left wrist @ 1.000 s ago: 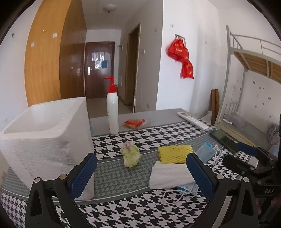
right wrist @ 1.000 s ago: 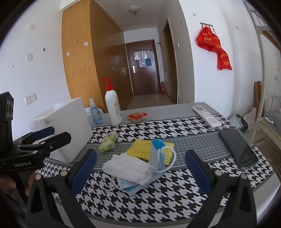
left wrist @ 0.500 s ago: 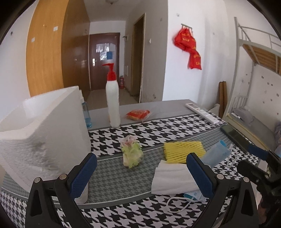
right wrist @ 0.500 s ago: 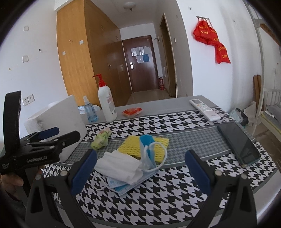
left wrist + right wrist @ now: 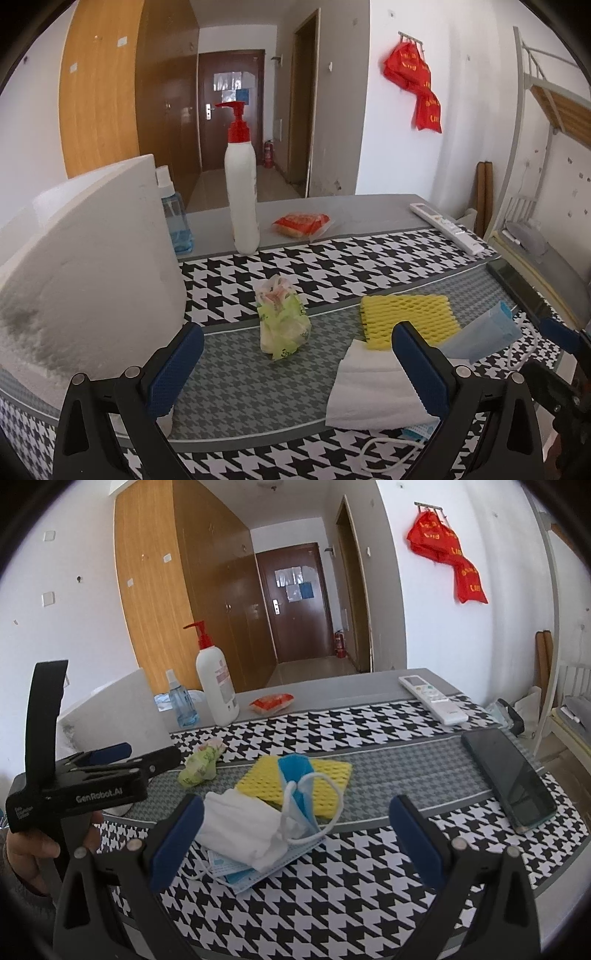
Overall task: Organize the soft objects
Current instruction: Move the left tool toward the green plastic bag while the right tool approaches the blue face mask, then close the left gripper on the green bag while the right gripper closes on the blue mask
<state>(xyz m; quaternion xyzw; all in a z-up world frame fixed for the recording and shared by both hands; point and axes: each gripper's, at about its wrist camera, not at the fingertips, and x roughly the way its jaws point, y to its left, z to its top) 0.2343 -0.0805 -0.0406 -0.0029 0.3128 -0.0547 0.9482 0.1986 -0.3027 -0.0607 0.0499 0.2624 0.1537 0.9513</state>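
Note:
A pile of soft things lies mid-table: a folded white cloth [image 5: 373,391] [image 5: 240,823], blue face masks [image 5: 295,786] [image 5: 484,336] and a yellow foam net [image 5: 406,314] [image 5: 321,775]. A crumpled green bag [image 5: 282,325] [image 5: 199,766] lies left of them. A white foam box [image 5: 85,266] [image 5: 122,712] stands at the left. My left gripper [image 5: 295,365] is open and empty, above the table between box and cloth. My right gripper [image 5: 293,842] is open and empty, just in front of the pile.
A white pump bottle [image 5: 242,192], a blue spray bottle [image 5: 177,221] and a red snack packet [image 5: 301,223] stand at the back. A remote [image 5: 432,698] and a black phone [image 5: 509,779] lie on the right. The table has a houndstooth cloth [image 5: 369,878].
Both grippers have moved forward and lower toward the table, so the objects look larger. Nothing on the table has moved. Both stay open.

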